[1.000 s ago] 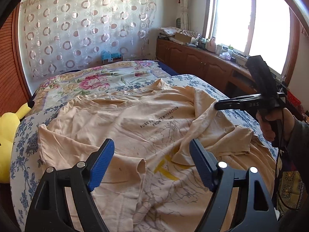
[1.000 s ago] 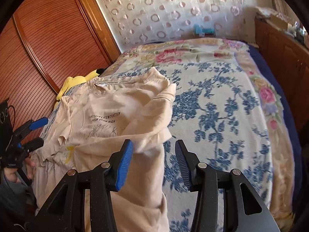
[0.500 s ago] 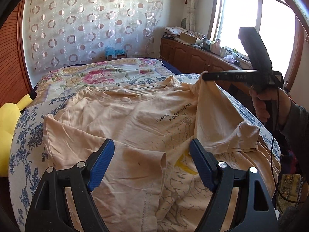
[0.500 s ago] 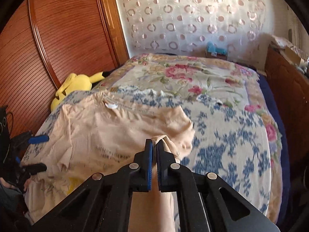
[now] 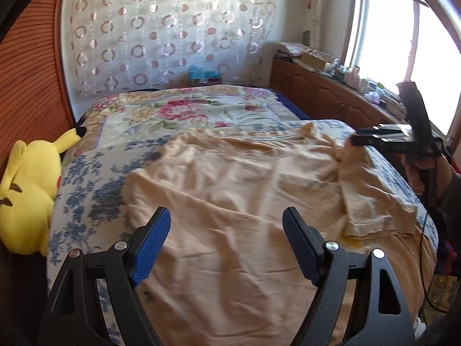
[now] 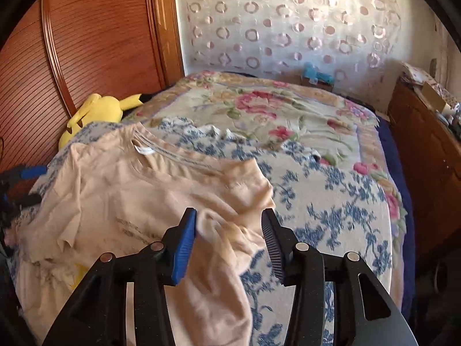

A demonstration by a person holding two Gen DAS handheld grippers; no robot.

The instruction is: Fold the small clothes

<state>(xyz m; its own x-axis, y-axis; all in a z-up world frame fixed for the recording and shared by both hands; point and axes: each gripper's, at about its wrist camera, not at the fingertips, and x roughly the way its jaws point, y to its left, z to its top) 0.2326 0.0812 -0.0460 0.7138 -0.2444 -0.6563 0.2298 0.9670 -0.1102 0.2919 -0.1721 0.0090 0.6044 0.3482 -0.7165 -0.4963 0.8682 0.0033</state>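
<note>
A peach T-shirt (image 5: 230, 190) lies spread and rumpled on the bed, its collar label (image 6: 142, 150) toward the far side. My left gripper (image 5: 226, 213) hovers open above the shirt's near part, with nothing between its fingers. My right gripper (image 6: 229, 213) is at the shirt's right sleeve (image 6: 230, 227); its jaws are opening. The sleeve's fabric lies loose between them, and the pads do not press on it. In the left wrist view the right gripper (image 5: 355, 139) is at the right, held by a hand. The left gripper (image 6: 31, 186) shows at the far left of the right wrist view.
A yellow plush toy (image 5: 26, 187) lies at the bed's left edge against a wooden wardrobe (image 6: 86, 43). A floral quilt (image 5: 187, 112) covers the far half of the bed. Low wooden cabinets (image 5: 322, 98) with clutter run along the right under a bright window.
My right gripper closed on the sleeve, lifted it, and now stands apart with the sleeve slack. My left gripper slid left across the shirt, still open.
</note>
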